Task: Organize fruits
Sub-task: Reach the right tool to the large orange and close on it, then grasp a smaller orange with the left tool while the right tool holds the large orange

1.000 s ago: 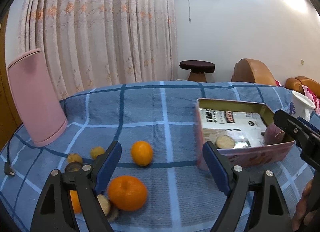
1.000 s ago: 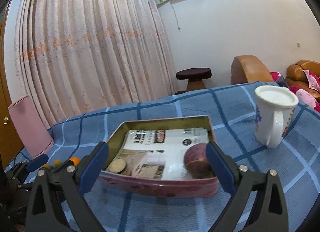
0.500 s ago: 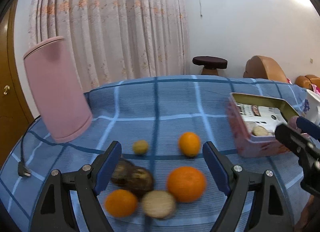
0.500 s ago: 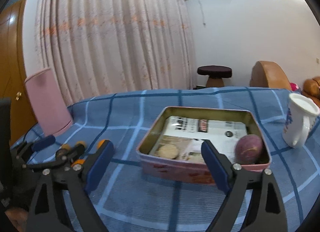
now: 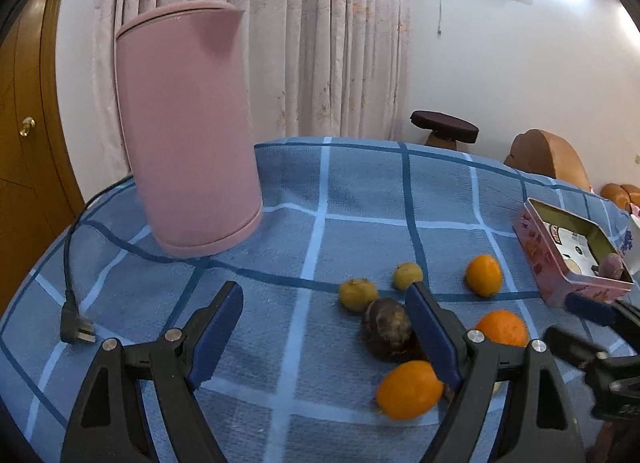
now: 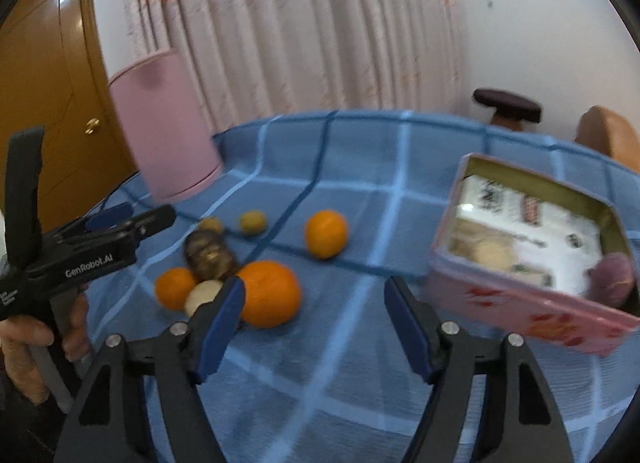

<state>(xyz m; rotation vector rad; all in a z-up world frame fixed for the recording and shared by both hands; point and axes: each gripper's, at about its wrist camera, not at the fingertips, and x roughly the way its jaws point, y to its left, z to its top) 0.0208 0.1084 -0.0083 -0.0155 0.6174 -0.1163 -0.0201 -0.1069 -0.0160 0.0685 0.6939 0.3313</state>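
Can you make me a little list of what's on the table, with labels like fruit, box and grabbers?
Fruit loose on cloth: three oranges, biggest one, plus small yellowish and brown ones
Box: pink tin, open, holding a purple fruit
Jug: pink, upright
Left gripper: open, empty
Right gripper: open, empty, fingers have just been closing

A pink kettle (image 5: pixel 188 135) stands on the blue checked tablecloth (image 5: pixel 360 199), its black plug (image 5: pixel 76 329) lying left of it, and a dark stool (image 5: pixel 444 129) behind the tablecloth.
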